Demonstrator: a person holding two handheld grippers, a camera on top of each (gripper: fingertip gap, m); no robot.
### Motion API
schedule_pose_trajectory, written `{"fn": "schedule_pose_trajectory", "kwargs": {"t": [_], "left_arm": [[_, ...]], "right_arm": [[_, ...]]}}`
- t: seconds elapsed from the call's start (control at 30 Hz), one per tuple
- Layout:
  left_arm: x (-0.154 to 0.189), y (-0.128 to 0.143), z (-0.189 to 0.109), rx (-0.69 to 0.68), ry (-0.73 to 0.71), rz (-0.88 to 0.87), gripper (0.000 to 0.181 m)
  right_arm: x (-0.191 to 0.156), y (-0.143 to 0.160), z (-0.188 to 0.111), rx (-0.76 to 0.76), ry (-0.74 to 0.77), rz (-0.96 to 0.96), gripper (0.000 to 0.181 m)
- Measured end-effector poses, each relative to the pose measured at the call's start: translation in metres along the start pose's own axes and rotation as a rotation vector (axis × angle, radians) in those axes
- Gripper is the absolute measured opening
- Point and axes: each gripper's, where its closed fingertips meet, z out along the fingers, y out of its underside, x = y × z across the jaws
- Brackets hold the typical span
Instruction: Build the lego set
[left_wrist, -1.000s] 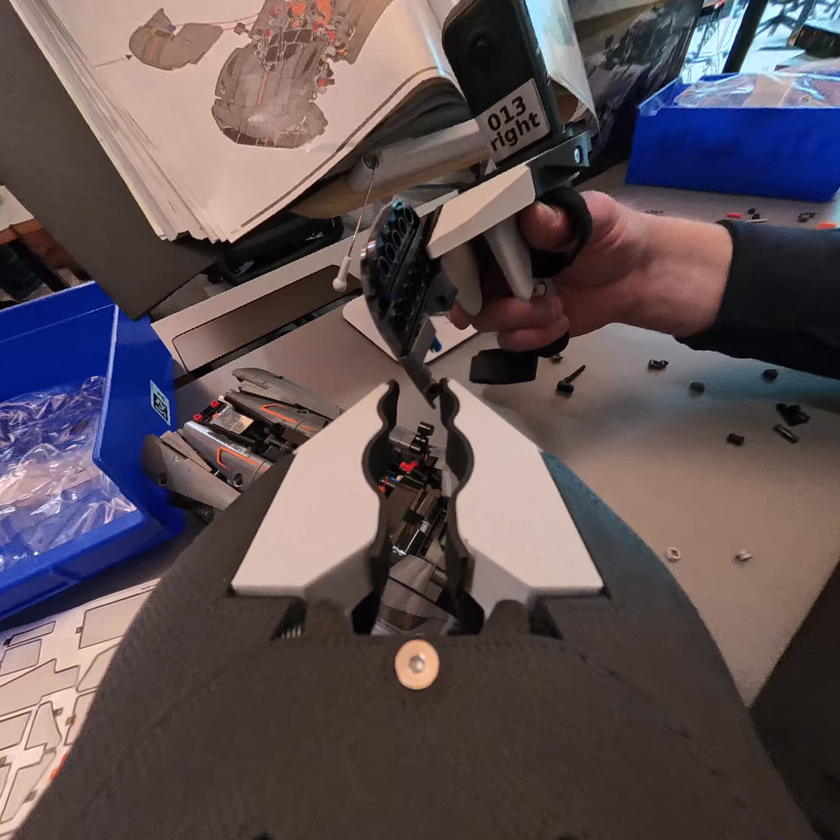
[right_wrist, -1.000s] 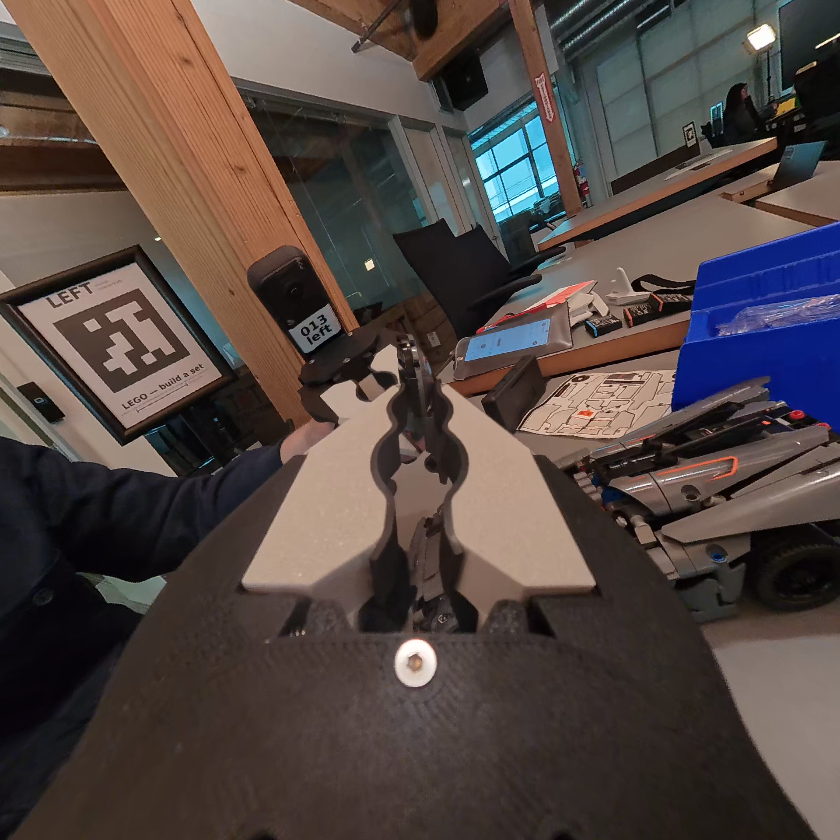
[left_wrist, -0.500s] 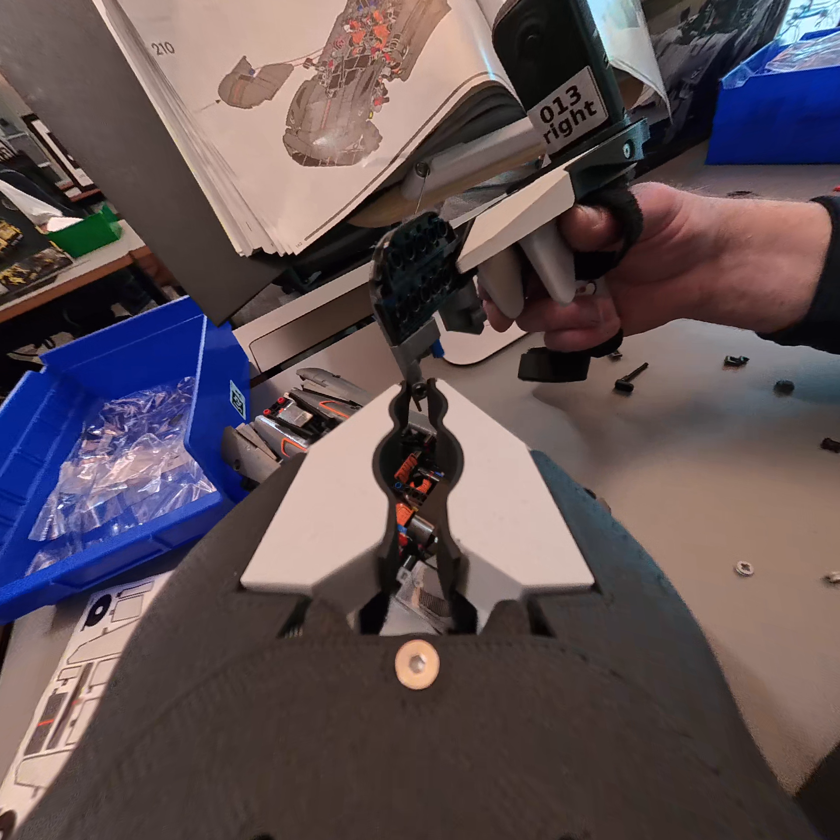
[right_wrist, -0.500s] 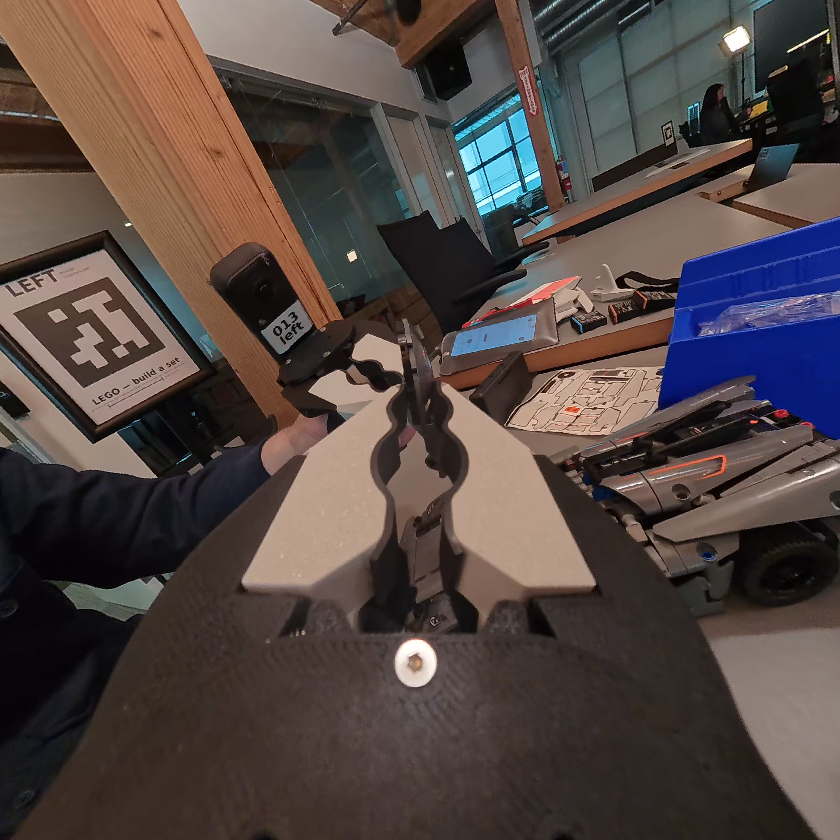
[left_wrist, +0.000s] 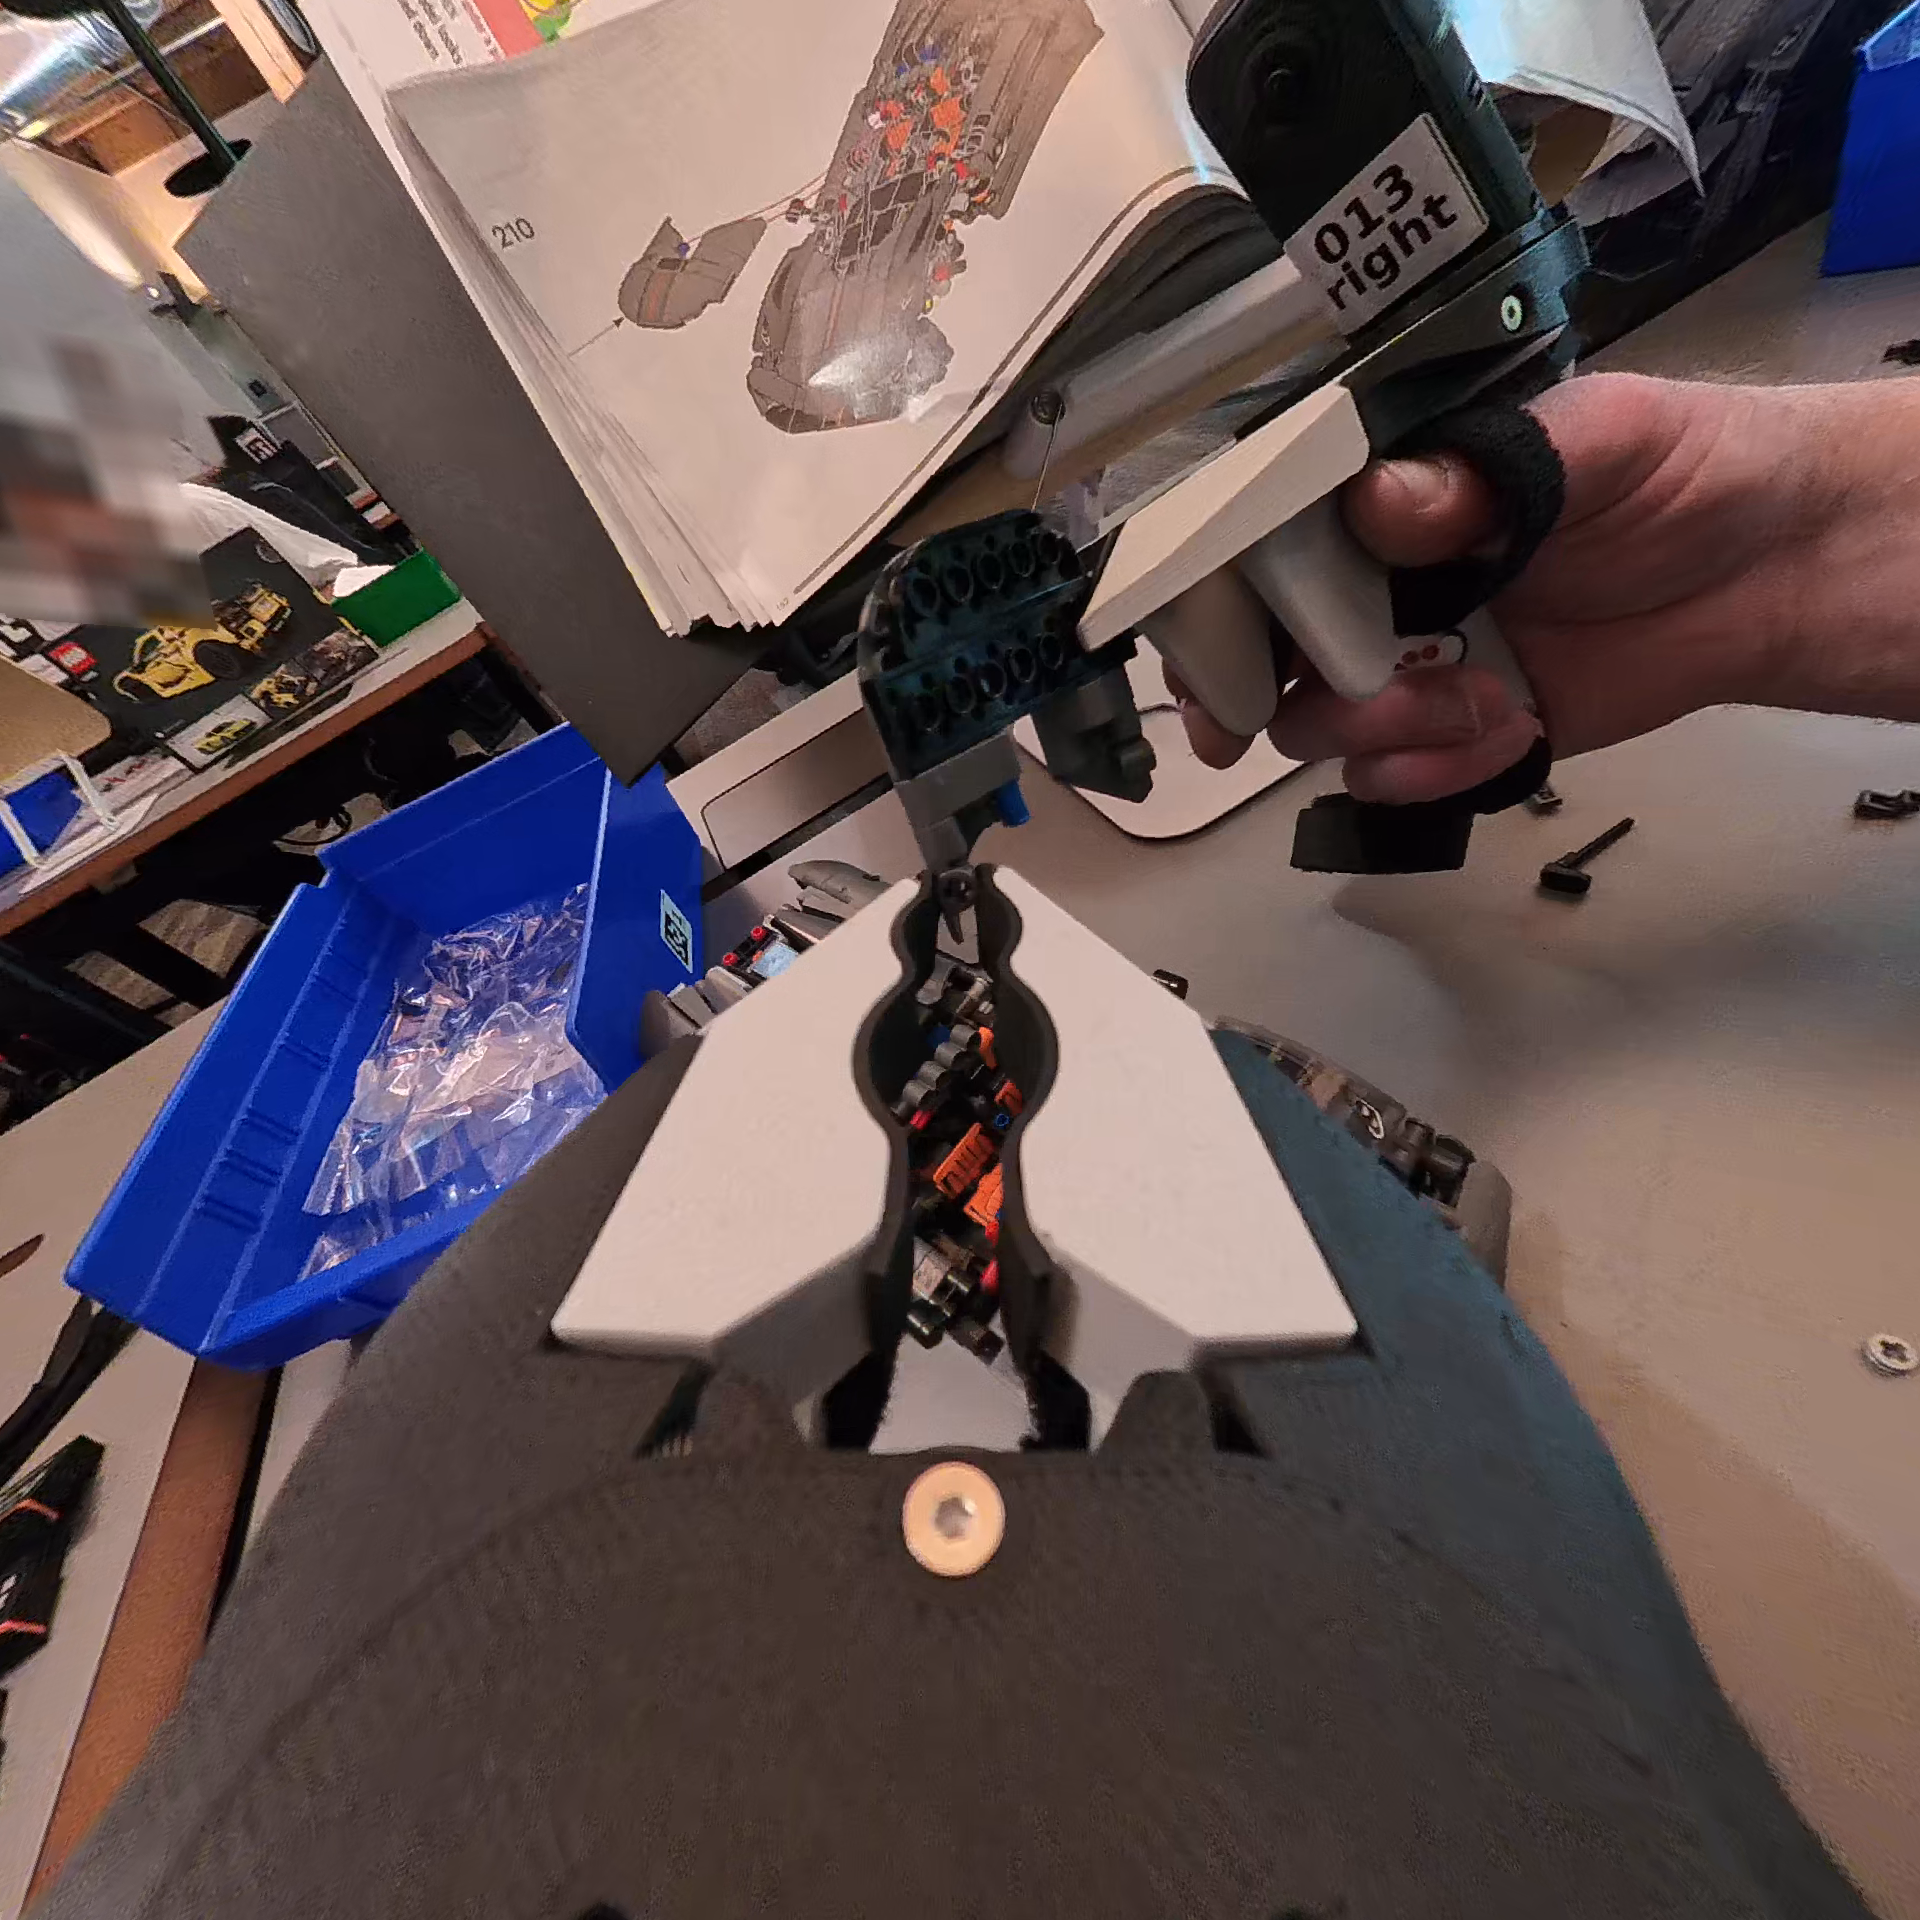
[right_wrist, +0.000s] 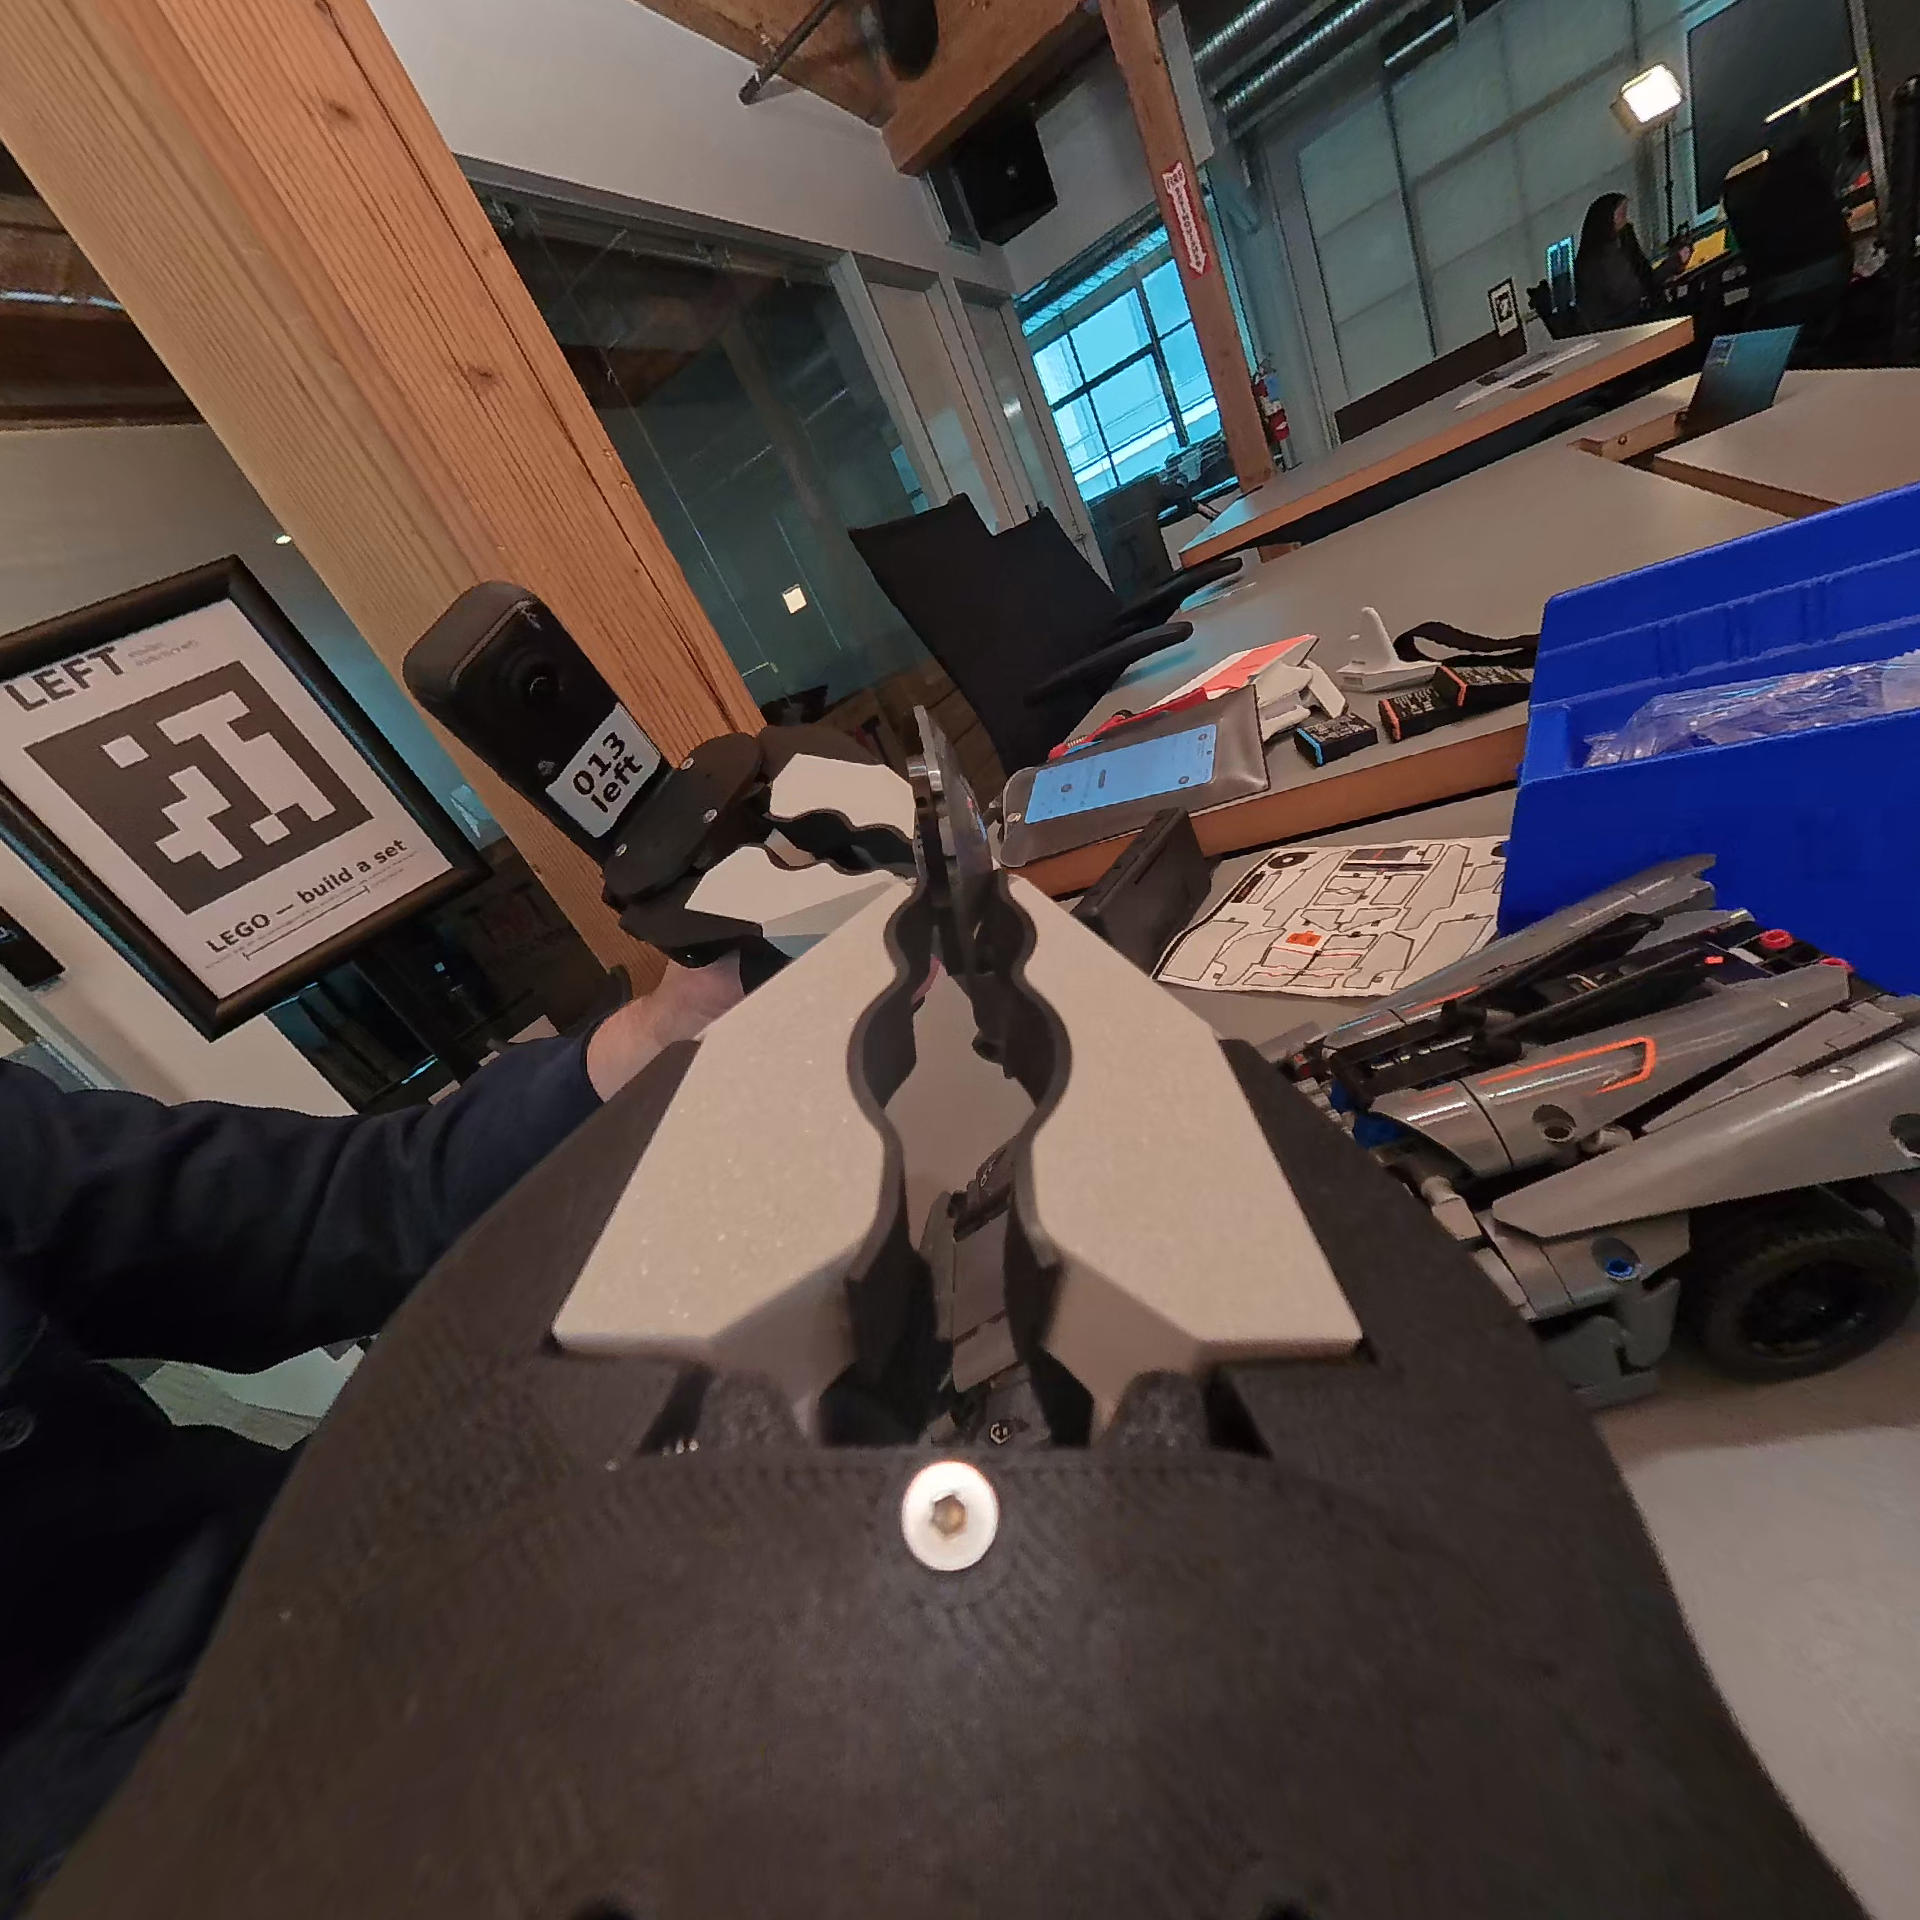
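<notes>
Right gripper (right_wrist: 956, 894) clamped on a dark studded lego panel (left_wrist: 971, 644) held in the air; left gripper (left_wrist: 954, 896) nearly closed, tips pinching the panel's lower grey end; grey lego car (right_wrist: 1621, 1122) on the table (left_wrist: 1558, 1060) beneath, blue bin (left_wrist: 312, 1091) at left, open instruction book (left_wrist: 790, 312) at the far side.

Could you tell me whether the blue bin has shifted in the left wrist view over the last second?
Yes in the picture: the blue bin now sits higher and more central, with the instruction booklet shifted too, so the left gripper moved, likely not the bin.
</notes>
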Motion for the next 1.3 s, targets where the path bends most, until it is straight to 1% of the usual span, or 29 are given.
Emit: {"fn": "schedule_pose_trajectory", "kwargs": {"t": [0.27,0.47,0.63,0.77,0.87,1.03,1.3], "left_arm": [[-0.003,0.0,-0.001,-0.013,-0.045,0.067,0.005],[-0.006,-0.002,-0.002,-0.035,-0.118,0.167,0.005],[-0.011,-0.004,-0.004,-0.066,-0.215,0.275,0.005],[-0.013,-0.007,-0.005,-0.079,-0.257,0.324,0.005],[-0.016,-0.008,-0.007,-0.09,-0.285,0.341,0.005],[-0.017,-0.012,-0.009,-0.08,-0.279,0.334,0.005],[-0.017,-0.016,-0.011,-0.087,-0.304,0.37,0.005]], "right_arm": [[-0.001,0.001,0.001,-0.014,0.006,-0.013,0.009],[-0.001,0.0,0.001,-0.017,0.016,-0.011,0.009],[-0.001,0.0,0.003,-0.02,0.026,-0.007,0.009],[-0.002,-0.001,0.004,-0.018,0.034,-0.01,0.008],[-0.003,-0.002,0.006,-0.018,0.047,-0.021,0.008],[-0.007,-0.004,0.006,-0.025,0.048,-0.057,0.009],[-0.01,-0.008,0.007,-0.026,0.056,-0.055,0.009]]}}
